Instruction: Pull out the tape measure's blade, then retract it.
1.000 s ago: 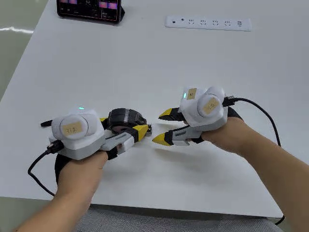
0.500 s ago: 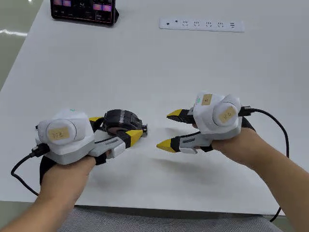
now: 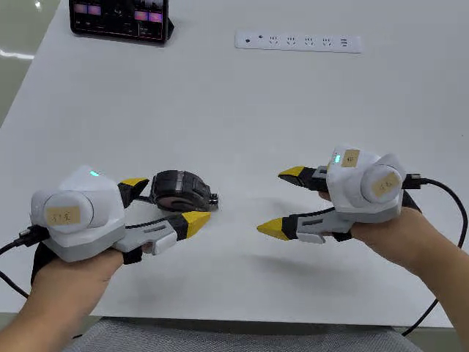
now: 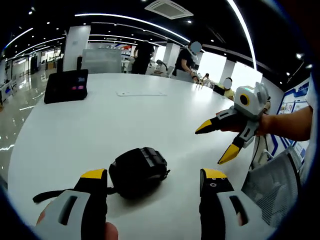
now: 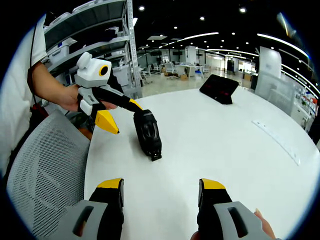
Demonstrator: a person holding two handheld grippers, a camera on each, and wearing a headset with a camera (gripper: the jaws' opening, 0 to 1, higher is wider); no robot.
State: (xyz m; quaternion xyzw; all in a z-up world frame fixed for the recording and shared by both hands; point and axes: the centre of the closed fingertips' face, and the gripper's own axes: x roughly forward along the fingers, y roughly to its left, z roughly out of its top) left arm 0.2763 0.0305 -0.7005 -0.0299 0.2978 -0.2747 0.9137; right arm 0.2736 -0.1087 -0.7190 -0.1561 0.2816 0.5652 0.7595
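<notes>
Tape measure (image 3: 182,192) lies flat on the white table (image 3: 220,110), a black round case with its blade fully inside and only the end hook showing at the mouth, on the side facing my right gripper (image 3: 282,202). It sits in the open span of my left gripper (image 3: 164,201), closer to the far jaw than the near one. From the head view I cannot tell whether that far jaw touches the case. In the left gripper view the case (image 4: 137,171) rests just ahead of the yellow tips, nearer the left-hand jaw, and my left gripper (image 4: 153,175) is spread wide with nothing clamped.

My right gripper is off to the side, well apart from the case, its jaws also spread wide and empty, tips pointing toward the tape. Its own view shows the gripper (image 5: 161,184) over bare tabletop, with the case (image 5: 148,132) further ahead and the left gripper (image 5: 122,117) just beside it. The left gripper view catches the right gripper (image 4: 214,144) held above the table edge.

At the far side of the table lie a white power strip (image 3: 297,41) and a dark tablet (image 3: 119,17) propped up with its screen lit. A black cable (image 3: 440,198) trails from the right gripper.
</notes>
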